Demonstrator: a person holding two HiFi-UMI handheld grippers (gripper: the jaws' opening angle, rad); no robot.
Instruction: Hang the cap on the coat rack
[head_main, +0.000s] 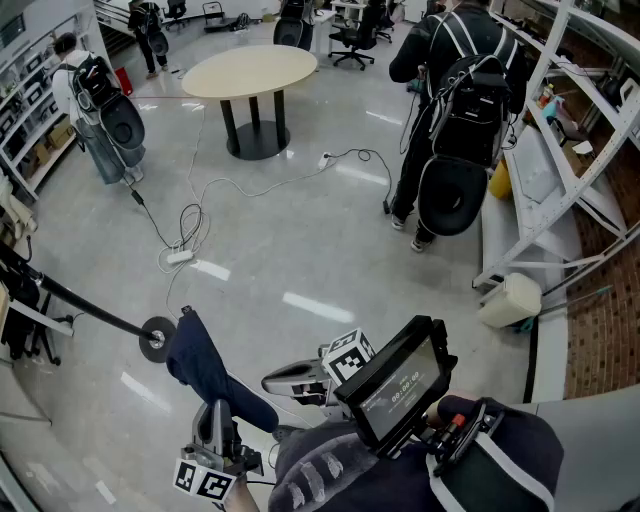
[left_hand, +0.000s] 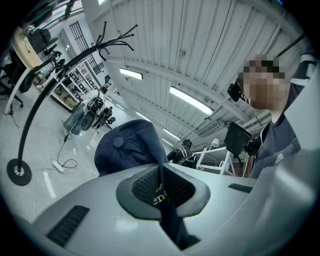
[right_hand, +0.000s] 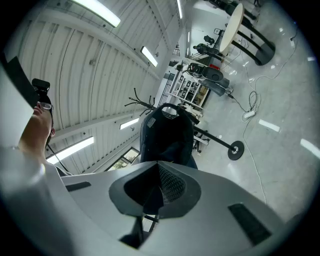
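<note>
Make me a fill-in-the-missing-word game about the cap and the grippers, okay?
The cap is dark ____ in colour. The left gripper and the ____ gripper are both shut on it. The coat rack has ____ cap hanging on it. Its round base stands on the ____.
Missing words: blue, right, no, floor.
</note>
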